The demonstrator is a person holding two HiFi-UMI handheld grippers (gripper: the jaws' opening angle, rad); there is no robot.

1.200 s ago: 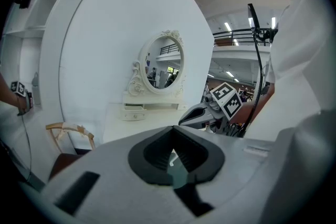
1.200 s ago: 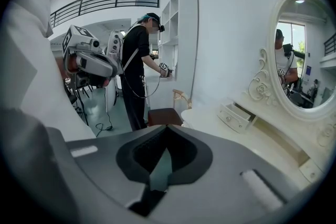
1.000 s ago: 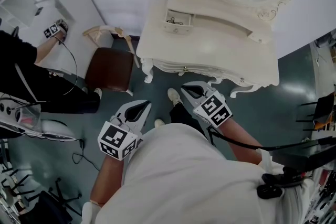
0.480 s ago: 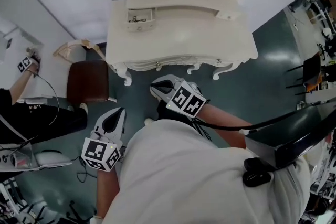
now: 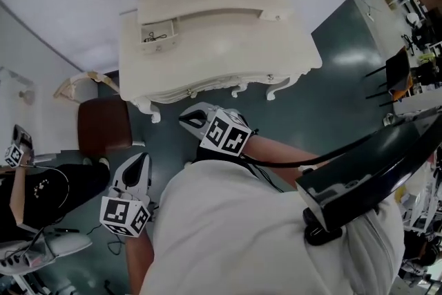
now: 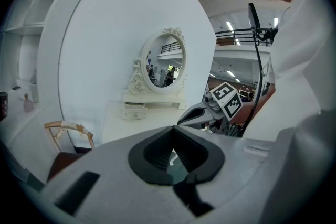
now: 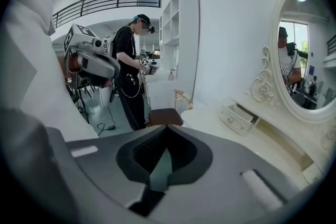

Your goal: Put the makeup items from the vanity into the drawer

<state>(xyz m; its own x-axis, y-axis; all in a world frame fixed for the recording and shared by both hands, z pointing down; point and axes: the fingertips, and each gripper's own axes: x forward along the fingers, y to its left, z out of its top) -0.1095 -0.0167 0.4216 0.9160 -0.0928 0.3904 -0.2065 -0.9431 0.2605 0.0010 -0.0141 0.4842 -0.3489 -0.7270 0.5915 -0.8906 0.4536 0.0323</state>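
White vanity tabletop [image 5: 228, 52] lies ahead; we hold the left tool [image 5: 140, 161] and right tool [image 5: 186, 118] fully closed on nothing

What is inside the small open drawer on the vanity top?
The small drawer holds one thin dark item, too small to identify. Its rear part is covered by the shelf unit it slides into.

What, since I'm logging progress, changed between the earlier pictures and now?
The head view swung round: the vanity now sits further left in it, and the left gripper and right gripper shifted left with it. Nothing was gripped or released. Both grippers stay shut and empty; the small drawer stays open.
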